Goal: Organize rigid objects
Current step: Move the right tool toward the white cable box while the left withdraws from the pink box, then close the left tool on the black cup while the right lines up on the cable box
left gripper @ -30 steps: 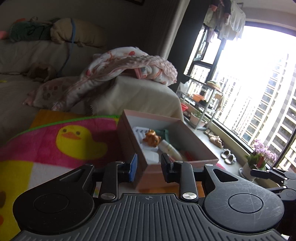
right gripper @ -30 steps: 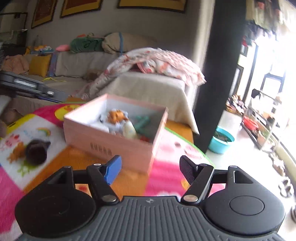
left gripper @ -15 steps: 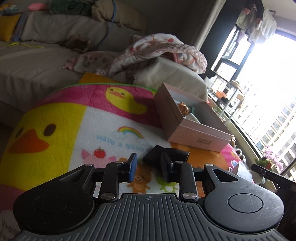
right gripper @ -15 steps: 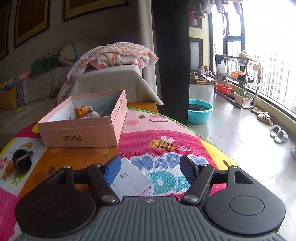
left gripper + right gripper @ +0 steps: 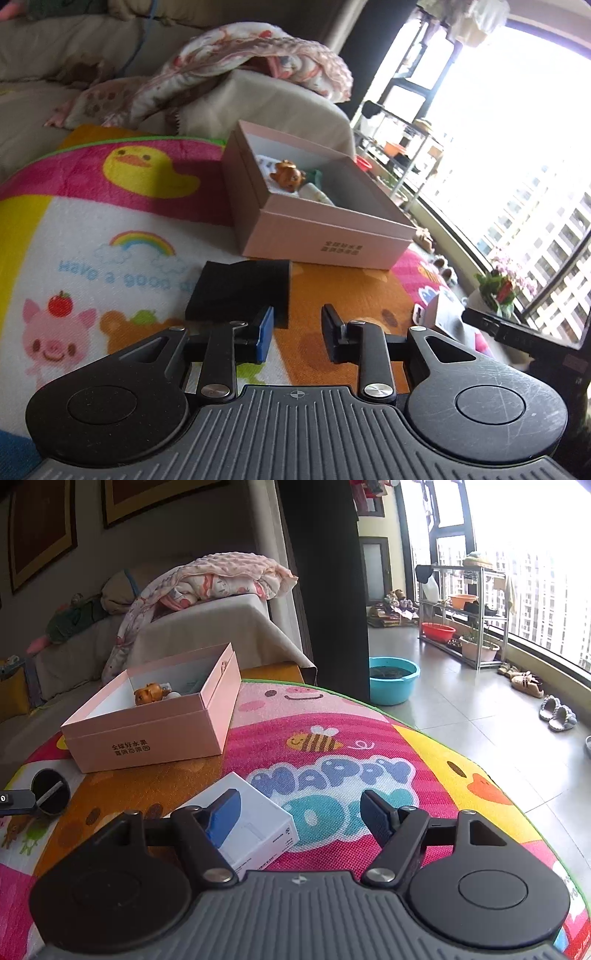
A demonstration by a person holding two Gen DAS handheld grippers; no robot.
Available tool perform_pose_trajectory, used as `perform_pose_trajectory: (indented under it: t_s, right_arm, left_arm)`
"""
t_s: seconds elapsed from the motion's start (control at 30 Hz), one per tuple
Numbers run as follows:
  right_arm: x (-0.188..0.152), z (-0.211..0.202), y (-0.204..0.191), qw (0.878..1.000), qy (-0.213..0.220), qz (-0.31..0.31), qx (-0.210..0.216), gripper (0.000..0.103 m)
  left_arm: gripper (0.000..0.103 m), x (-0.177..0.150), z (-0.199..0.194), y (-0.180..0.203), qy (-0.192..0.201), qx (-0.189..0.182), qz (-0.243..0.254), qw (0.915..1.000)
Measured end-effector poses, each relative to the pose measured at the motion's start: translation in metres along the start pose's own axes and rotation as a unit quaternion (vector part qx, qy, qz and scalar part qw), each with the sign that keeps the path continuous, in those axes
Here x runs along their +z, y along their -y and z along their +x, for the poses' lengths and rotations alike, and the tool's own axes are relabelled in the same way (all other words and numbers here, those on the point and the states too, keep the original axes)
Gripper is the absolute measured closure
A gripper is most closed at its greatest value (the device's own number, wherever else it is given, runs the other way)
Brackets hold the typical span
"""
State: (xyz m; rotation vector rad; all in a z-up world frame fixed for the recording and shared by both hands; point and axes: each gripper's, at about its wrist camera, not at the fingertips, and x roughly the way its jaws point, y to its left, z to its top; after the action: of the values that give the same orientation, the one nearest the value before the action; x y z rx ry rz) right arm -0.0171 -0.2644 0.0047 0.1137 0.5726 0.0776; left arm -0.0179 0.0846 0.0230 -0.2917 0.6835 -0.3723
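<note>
Pink box has slid back in both views as the left gripper, narrowly open, nears the black case and the right gripper, wide open, nears the white box, suggesting pickups next.

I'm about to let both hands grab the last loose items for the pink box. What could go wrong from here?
The left gripper has a narrow gap, and the black object looks wider, so it may get pushed instead of gripped. The right gripper is off-centre over the white box; one finger could land on its top. The pink box already holds toys.
</note>
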Motion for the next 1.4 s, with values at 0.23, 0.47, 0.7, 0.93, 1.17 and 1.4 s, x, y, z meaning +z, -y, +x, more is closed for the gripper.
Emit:
perform_pose_trajectory:
  t_s: [0.23,0.47,0.7,0.93,1.17,1.4]
  right_arm:
    - [0.000,0.002,0.000,1.000,-0.003,0.002,-0.002,0.029]
    - [0.001,0.005,0.001,1.000,-0.010,0.005,0.001,0.024]
    - [0.004,0.014,-0.003,0.995,-0.051,-0.015,0.090,0.020]
    - [-0.001,0.014,-0.035,0.984,-0.075,-0.073,0.143,0.017]
    - [-0.008,0.011,-0.051,0.980,-0.085,-0.112,0.138,0.017]
    - [-0.007,0.012,-0.051,0.981,-0.084,-0.113,0.135,0.017]
  left_arm:
    - [0.072,0.029,-0.029,-0.023,0.083,0.037,-0.018,0.9957]
    - [0.072,0.037,0.011,-0.070,0.055,0.060,-0.061,0.9948]
    - [0.073,0.008,0.020,-0.069,0.018,0.008,-0.079,0.9967]
    - [0.072,-0.016,0.011,-0.029,-0.029,-0.041,-0.006,0.9987]
    - [0.072,-0.038,-0.002,0.022,-0.070,-0.041,0.142,0.9865]
    - [0.057,-0.057,0.004,0.068,-0.087,-0.046,0.280,0.9548]
